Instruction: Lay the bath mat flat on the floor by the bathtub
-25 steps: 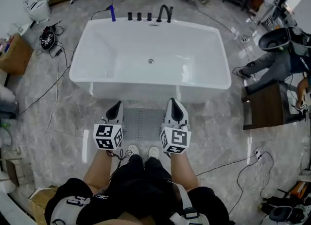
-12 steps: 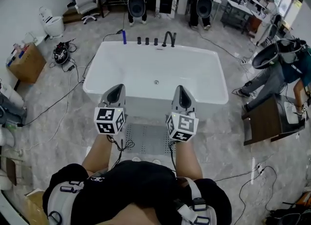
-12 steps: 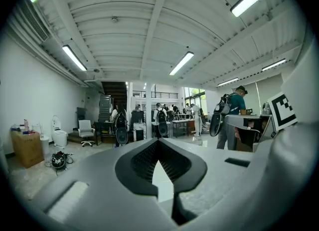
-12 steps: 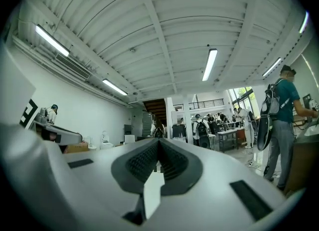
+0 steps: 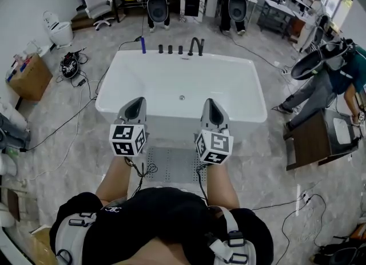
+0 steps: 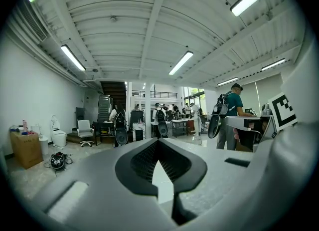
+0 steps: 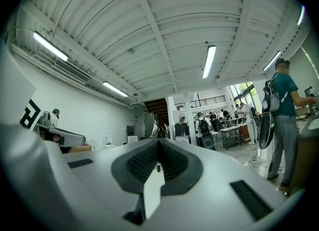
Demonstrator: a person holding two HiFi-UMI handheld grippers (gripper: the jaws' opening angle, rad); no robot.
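The bath mat (image 5: pixel 171 163), grey and dotted with small holes, is lying flat on the marble floor (image 5: pixel 74 138), just beside the near wall of the white bathtub (image 5: pixel 182 80) and between the tub and the person's knees. Its near edge is hiding under the person's black shirt (image 5: pixel 154 218). The person is holding both tools up in front of the chest, side by side and well apart, so that in the head view their tips are showing over the tub's near rim, and neither is touching the mat. The left gripper (image 5: pixel 134 106) is staying clenched with its jaws pressed together and nothing between them, and its own view is looking out level across the room under the ceiling lights. The right gripper (image 5: pixel 210 107) is clenched the same way, jaws together and empty. The marker cubes are facing the head camera, one on each tool. A black faucet (image 5: pixel 195 46) is standing at the tub's far rim, with a blue item (image 5: pixel 143 44) near the far left corner. A cardboard box (image 5: pixel 26 76) and a toilet (image 5: pixel 60 30) are sitting to the left. To the right, a person in a teal shirt (image 5: pixel 343 72) is bending beside a dark table (image 5: pixel 311 138).
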